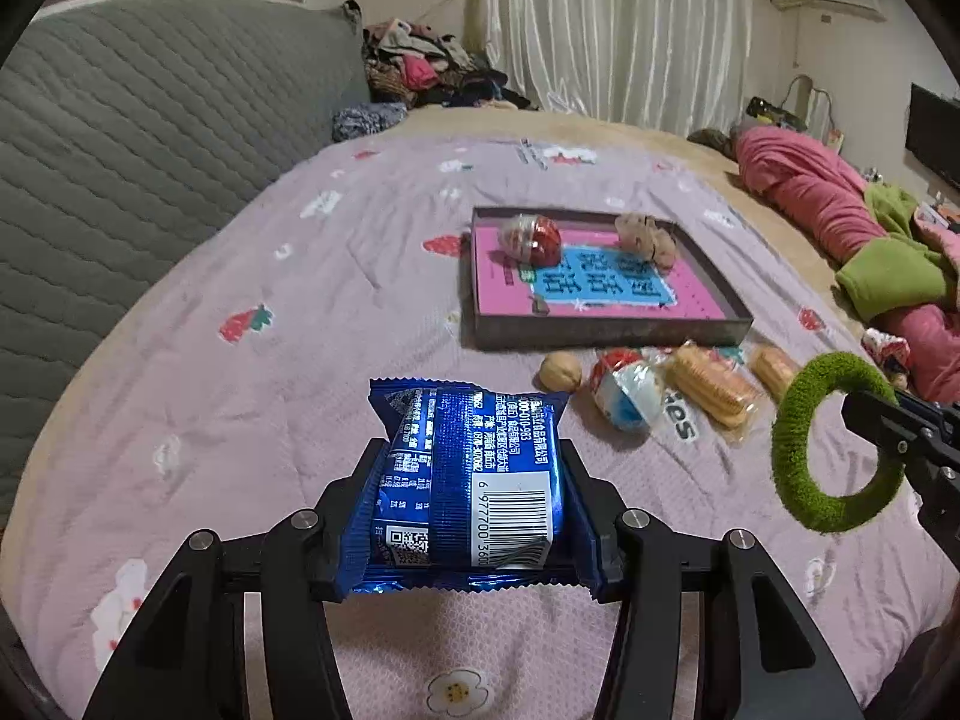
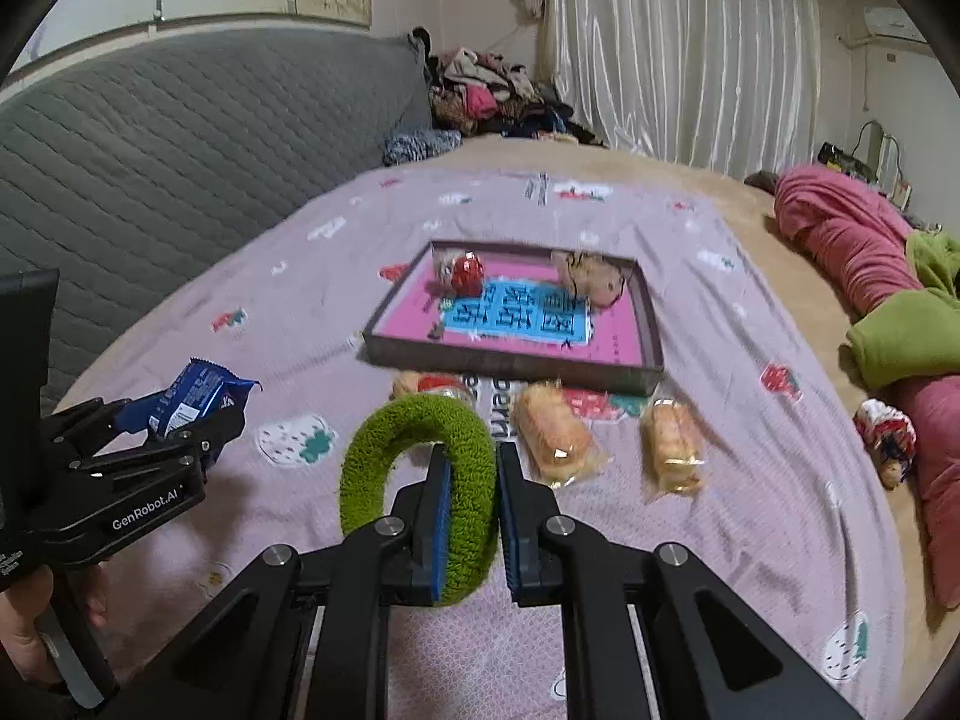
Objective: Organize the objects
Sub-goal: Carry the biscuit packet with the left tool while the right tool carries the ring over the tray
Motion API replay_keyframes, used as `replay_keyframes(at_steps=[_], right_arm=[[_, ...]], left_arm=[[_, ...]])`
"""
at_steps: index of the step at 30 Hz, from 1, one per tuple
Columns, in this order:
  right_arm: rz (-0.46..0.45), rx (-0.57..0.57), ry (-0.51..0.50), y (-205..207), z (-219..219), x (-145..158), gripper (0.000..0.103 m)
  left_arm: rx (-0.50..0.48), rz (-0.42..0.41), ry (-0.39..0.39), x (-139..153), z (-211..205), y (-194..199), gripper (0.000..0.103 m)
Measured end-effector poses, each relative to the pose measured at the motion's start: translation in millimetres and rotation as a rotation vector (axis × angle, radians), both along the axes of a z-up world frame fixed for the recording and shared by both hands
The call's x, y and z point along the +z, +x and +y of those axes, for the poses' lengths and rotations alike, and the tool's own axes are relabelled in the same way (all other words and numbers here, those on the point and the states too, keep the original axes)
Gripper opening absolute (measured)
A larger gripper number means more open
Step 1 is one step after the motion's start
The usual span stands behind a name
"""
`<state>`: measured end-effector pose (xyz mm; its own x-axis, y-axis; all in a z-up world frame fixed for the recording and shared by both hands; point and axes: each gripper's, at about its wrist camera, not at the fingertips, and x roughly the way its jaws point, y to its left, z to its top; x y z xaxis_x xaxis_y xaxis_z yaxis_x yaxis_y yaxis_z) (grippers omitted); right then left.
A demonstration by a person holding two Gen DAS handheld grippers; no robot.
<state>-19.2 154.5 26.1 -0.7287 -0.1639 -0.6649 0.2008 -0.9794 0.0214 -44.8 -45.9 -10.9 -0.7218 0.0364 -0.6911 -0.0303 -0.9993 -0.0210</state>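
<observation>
Ahead of both hand-held grippers, a shallow rectangular tray point(image 1: 606, 333) lies on the quilted bed point(image 1: 300, 276). The left hand-held gripper point(image 1: 471, 474) clamps a crinkly blue foil packet point(image 1: 474, 480); the right hand-held gripper point(image 2: 474, 516) pinches a fuzzy green ring point(image 2: 414, 480).

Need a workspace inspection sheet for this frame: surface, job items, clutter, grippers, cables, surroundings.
Surface: bed sheet, lilac, strawberry print.
Job's things: tray holds two items; walnut and biscuit packs lie in front of it.
Clutter: clothes pile; pink and green bedding.
Grippers: left gripper shut on blue snack packet; right gripper shut on green ring.
Cables: nothing seen.
Surroundings: curtain, grey headboard.
</observation>
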Motion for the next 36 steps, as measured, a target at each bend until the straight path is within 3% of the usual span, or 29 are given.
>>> replay_keyframes(at_steps=[16,36], right_arm=[[0.111,0.011,0.014,31.3,-2.0,49.4,0.015],[0.156,0.028,0.042,35.8,-14.6,64.8,0.015]], left_arm=[[-0.013,0.081,-0.007,43.3,12.0,31.2,0.055],[-0.007,0.112,-0.005,62.4,10.9,36.4,0.055]])
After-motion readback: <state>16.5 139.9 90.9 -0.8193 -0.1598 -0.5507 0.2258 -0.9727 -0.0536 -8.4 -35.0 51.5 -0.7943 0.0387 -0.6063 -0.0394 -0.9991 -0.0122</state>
